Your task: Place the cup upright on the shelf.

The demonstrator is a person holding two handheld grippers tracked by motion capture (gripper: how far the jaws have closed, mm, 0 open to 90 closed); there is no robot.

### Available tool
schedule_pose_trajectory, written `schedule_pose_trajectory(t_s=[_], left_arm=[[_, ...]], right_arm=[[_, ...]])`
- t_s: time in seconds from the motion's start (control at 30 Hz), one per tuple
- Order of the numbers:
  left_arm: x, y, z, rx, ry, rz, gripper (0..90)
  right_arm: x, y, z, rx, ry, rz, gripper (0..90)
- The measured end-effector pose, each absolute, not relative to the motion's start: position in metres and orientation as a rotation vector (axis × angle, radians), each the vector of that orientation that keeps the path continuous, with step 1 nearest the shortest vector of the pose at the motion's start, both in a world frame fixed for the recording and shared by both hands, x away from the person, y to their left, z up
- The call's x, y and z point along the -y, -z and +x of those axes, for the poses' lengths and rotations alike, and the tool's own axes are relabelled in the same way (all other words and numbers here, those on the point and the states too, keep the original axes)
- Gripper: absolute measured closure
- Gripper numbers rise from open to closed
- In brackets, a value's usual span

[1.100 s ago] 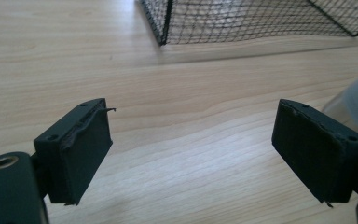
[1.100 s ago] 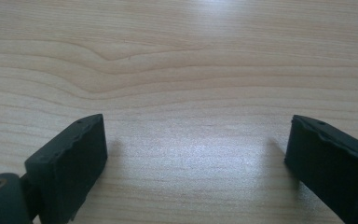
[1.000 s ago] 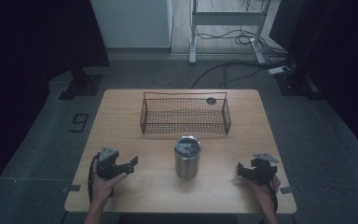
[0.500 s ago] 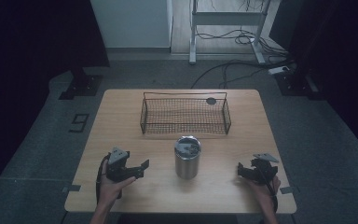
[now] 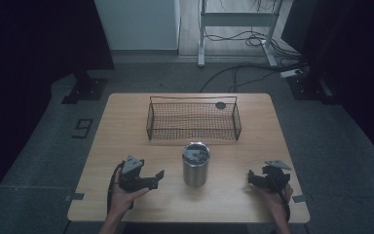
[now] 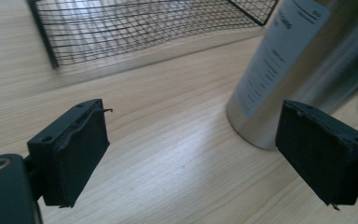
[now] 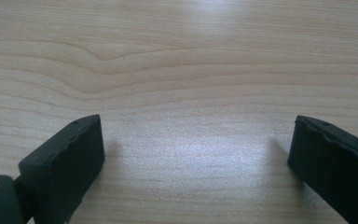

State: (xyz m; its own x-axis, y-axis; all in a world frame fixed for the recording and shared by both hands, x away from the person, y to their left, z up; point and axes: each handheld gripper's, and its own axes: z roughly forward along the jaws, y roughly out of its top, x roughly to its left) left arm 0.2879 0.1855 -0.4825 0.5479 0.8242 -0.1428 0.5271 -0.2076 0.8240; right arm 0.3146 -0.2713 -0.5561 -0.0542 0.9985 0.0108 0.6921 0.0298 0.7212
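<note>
A steel tumbler (image 5: 196,165) stands upright near the middle of the wooden table (image 5: 126,126), with small dark things inside it. In the left gripper view the tumbler (image 6: 298,70) rises at the right, just beyond the right jaw, a white label on its side. My left gripper (image 5: 157,177) is open, a short way left of the tumbler, jaws pointing toward it. My left gripper (image 6: 193,154) holds nothing. My right gripper (image 5: 252,178) rests near the table's front right, open and empty. Bare wood lies between the jaws of my right gripper (image 7: 196,163).
A black wire basket (image 5: 193,118) stands behind the tumbler; its near left corner shows in the left gripper view as the basket (image 6: 144,23). A small dark disc (image 5: 220,105) lies on the table behind the basket's right end. Floor cables and a metal stand lie beyond the table.
My left gripper has moved right, toward the tumbler, from near the table's front left. The right gripper has stayed put.
</note>
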Motion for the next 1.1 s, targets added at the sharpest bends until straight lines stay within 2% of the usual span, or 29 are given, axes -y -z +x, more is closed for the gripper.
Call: schedule_pose_trajectory(t_s=[1.1], left_arm=[[-0.139, 0.482, 0.281, -0.98, -0.365, 1.938, 8.2]], right_arm=[[0.272, 0.556, 0.315, -1.793, -0.776, 1.717, 2.8]])
